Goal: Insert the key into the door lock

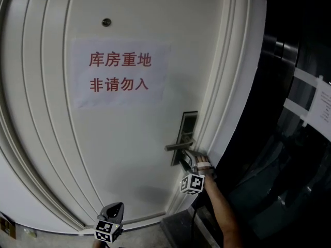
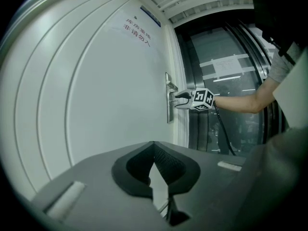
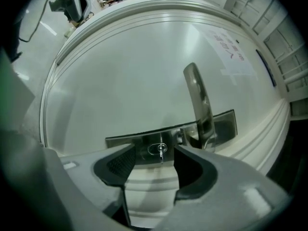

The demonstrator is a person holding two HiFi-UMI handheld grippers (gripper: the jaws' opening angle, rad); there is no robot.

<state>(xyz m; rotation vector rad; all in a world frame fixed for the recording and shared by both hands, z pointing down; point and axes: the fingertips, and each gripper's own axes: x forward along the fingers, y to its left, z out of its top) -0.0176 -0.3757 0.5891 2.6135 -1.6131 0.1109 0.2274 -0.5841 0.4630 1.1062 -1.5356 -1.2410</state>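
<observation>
Saw a white sheet of paper (image 1: 120, 74) taped flat on the white door (image 1: 119, 154), printed with two rows of red Chinese characters. Noted a small dark round fitting (image 1: 106, 22) just above it. Traced curved raised mouldings across the door face and a stepped white frame (image 1: 227, 87) along its right edge. Made out dark glass panels (image 1: 289, 154) beyond the frame, with white paper strips and a printed sheet (image 1: 321, 105) stuck on them. Spotted a narrow blue-edged plate (image 2: 150, 16) higher than the paper in the left gripper view. Glimpsed grey floor (image 1: 150, 236) below the door.
</observation>
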